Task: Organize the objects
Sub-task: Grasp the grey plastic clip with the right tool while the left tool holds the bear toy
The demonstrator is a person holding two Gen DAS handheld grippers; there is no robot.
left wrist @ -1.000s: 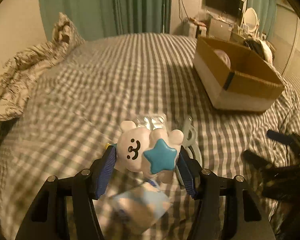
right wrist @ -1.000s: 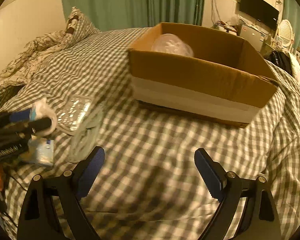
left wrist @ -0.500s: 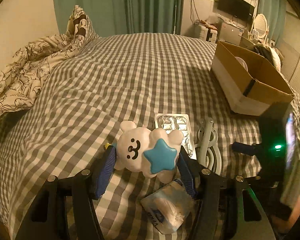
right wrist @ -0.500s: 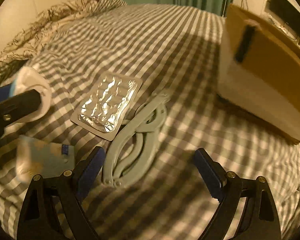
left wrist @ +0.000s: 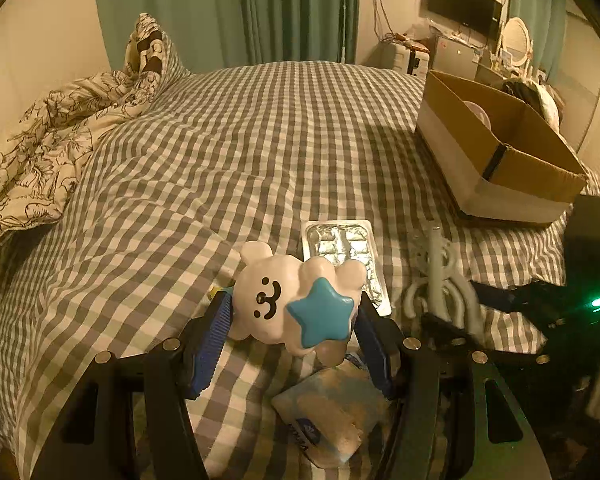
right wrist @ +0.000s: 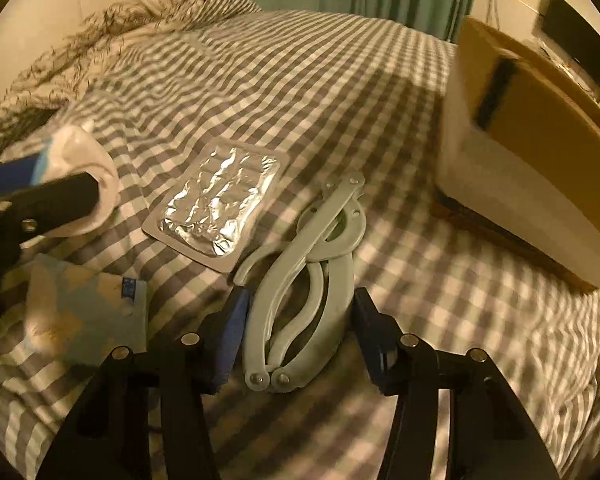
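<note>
My left gripper (left wrist: 294,320) is shut on a white bear toy (left wrist: 268,292) with a blue star, held just above the checked bed. In the right wrist view that toy (right wrist: 80,160) shows at the left edge. A folded grey-green plastic hanger (right wrist: 312,236) lies flat on the bed. My right gripper (right wrist: 300,300) straddles its near end and its jaws are closing. A thin gap shows on each side, so the pads do not press on it. A foil blister pack (right wrist: 220,204) lies just left of the hanger. A blue tissue packet (right wrist: 84,312) rests nearer, at the left.
An open cardboard box (left wrist: 500,184) with a pale round thing inside stands on the bed at the right. A rumpled patterned quilt (left wrist: 52,132) and pillow lie at the far left. Green curtains, a TV and a mirror stand beyond the bed.
My right gripper swung from facing the box to the hanger, dropped over it, and its jaws narrowed around it. The left gripper keeps the bear toy in the same grip.
</note>
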